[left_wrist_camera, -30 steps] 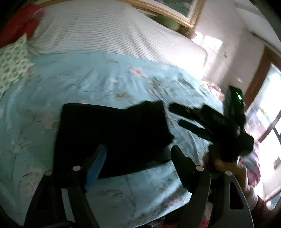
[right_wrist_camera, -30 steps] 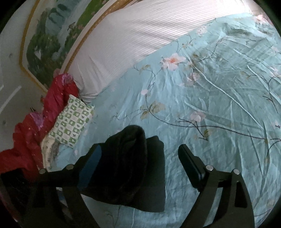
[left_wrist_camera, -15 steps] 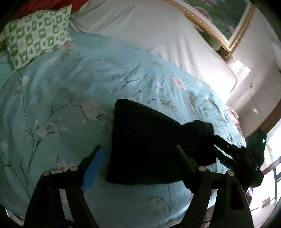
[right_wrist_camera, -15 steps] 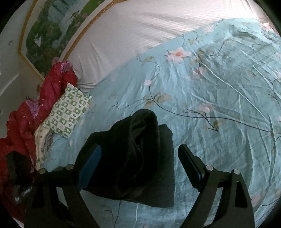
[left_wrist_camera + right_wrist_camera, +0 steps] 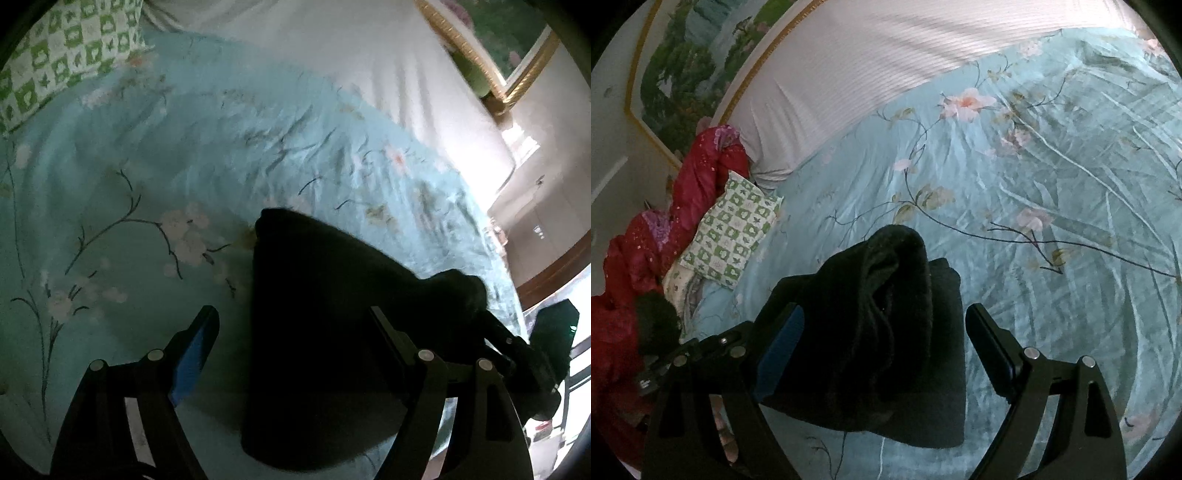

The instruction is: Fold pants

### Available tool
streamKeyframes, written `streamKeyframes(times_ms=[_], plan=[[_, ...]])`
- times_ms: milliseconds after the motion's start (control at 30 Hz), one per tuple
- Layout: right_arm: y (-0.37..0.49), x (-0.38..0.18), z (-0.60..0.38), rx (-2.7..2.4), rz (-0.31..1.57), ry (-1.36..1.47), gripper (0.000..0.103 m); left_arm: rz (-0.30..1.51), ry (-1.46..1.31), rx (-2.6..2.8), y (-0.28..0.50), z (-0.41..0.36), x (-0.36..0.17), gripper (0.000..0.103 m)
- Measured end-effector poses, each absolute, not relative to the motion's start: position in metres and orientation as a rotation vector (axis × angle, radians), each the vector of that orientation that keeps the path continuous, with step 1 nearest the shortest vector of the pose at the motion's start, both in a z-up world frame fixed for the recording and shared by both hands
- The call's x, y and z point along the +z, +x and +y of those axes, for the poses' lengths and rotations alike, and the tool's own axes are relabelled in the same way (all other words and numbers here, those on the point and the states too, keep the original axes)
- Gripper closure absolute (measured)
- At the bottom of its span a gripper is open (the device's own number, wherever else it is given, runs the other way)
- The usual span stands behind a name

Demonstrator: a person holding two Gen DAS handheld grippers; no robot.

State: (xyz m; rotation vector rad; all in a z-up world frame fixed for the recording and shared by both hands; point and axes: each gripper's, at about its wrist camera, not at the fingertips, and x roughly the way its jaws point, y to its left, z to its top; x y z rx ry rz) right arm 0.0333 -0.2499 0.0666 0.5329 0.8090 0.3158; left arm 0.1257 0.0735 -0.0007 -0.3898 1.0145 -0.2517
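Note:
The black pants (image 5: 317,332) lie folded in a compact block on the light blue floral bedspread (image 5: 147,177). My left gripper (image 5: 295,328) is open and hovers over their left part, empty. In the right wrist view one end of the pants (image 5: 886,306) bulges up in a rumpled hump over the flat folded part (image 5: 945,295). My right gripper (image 5: 886,328) is open, its jaws on either side of the hump without closing on it. In the left wrist view the right gripper (image 5: 517,354) sits at the pants' right end.
A green-and-white checked pillow (image 5: 731,236) and red bedding (image 5: 698,184) lie at the bed's left side. A white striped bolster (image 5: 886,70) runs along the head of the bed below a gold-framed painting (image 5: 683,70). The bed edge is close to me.
My left gripper has swung to the left, so the pants now sit lower right in its view. My right gripper has moved closer over the rumpled end of the pants.

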Motion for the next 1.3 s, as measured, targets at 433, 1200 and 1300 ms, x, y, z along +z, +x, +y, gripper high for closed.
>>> streamKeyframes(times_ms=[433, 1200, 1300], plan=[[0.027, 0.103, -0.252, 0.441, 0.758, 0.544, 0.09, 0.97, -0.362, -0.323, 0.122, 0.054, 0.02, 0.07], [0.031, 0.025, -0.282, 0.315, 0.898, 0.563, 0.059, 1.017, -0.353, -0.27, 0.127, 0.067, -0.022, 0.024], [0.031, 0.033, -0.278, 0.31, 0.894, 0.548, 0.059, 1.015, -0.342, -0.256, 0.123, 0.066, -0.014, 0.024]])
